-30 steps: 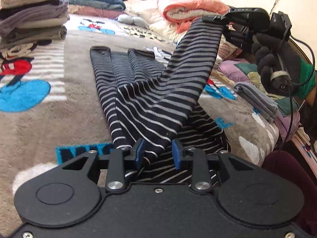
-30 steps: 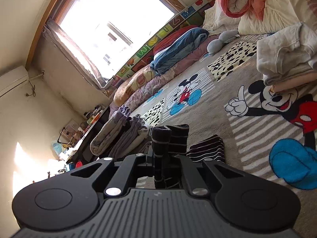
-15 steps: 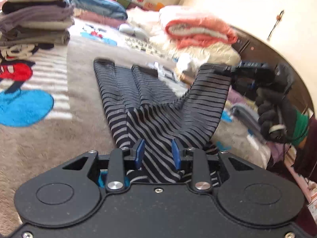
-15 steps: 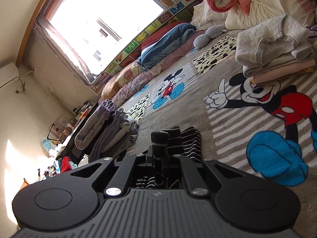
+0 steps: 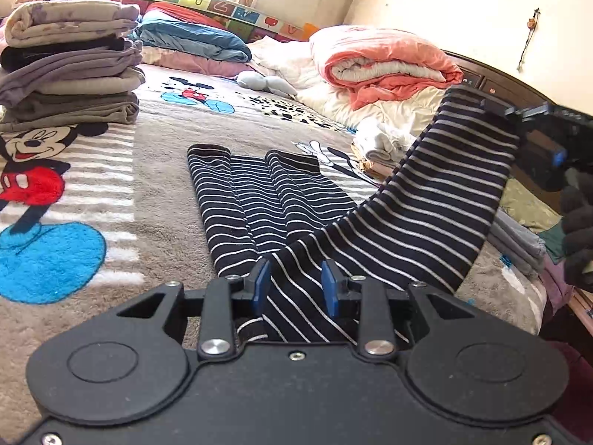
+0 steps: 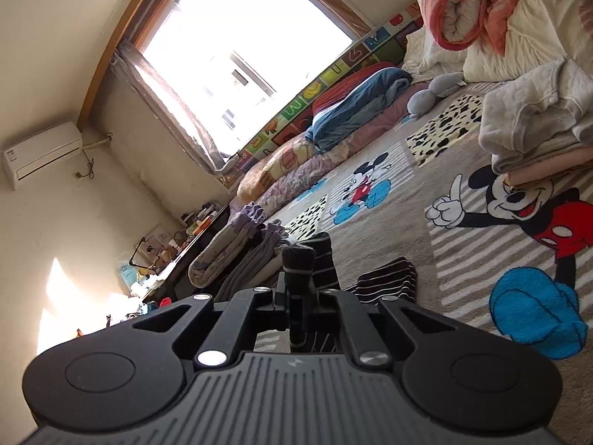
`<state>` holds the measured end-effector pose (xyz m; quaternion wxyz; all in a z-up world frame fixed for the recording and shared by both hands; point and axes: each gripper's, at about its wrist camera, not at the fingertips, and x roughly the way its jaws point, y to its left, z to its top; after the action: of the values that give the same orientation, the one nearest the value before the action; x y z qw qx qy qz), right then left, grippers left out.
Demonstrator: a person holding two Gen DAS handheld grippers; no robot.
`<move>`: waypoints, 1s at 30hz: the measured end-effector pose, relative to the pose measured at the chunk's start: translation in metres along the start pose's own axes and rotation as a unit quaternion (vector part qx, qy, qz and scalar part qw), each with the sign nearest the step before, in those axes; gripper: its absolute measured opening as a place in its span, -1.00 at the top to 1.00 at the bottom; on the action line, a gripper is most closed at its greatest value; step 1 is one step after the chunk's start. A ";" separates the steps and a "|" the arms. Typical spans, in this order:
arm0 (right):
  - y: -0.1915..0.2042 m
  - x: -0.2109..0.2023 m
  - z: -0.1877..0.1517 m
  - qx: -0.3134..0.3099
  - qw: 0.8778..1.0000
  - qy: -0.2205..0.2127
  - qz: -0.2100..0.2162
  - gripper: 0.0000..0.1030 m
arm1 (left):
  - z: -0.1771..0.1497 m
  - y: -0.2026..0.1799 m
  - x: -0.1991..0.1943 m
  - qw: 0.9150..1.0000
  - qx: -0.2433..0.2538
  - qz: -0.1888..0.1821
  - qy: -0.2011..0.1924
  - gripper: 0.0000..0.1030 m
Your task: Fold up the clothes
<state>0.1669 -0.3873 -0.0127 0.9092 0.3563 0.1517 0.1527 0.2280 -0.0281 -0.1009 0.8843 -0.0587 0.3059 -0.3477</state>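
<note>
My left tool (image 5: pixel 295 284) points down the length of the striped garment (image 5: pixel 370 230), and that line is what the coming fold turns on. The garment's long axis runs straight ahead of this tool: its near end passes between my 2 blue pads (image 5: pixel 261 284), and its 2 far ends lie flat on the bed (image 5: pixel 163 185) well ahead, side by side, their dark cuffs pointing away from me. The pads stand partly apart with cloth between them; the gap looks filled by bunched fabric, so I judge this a grip on the near end, though I cannot see the contact itself.

Up and to the right of the left tool, my right tool (image 5: pixel 519 113) is clamped tight on the edge of a third striped panel and carries it clear of the bed, so the cloth hangs in a slack band from that tool down to the left one. In the right wrist view the right tool's jaws are shut on a dark rolled edge, with the 2 flat ends lying just beyond and below its tip.

So the lifted panel sits to the right of the flat part and the flat part lies leftward of the right tool. The right tool is the nearer one to the free edge, and I judge the fold needs it carried across leftward, over the long axis, while the left tool anchors the near end.
</note>
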 end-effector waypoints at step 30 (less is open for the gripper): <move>-0.042 -0.025 -0.019 0.090 0.991 0.004 -0.104 0.84 | -0.018 -0.025 0.002 0.987 0.131 -0.070 0.060 -0.09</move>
<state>0.1440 -0.4151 -0.0511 0.8840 0.4179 0.2048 0.0447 0.2041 -0.0466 -0.1090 0.8379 0.0573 0.3050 -0.4490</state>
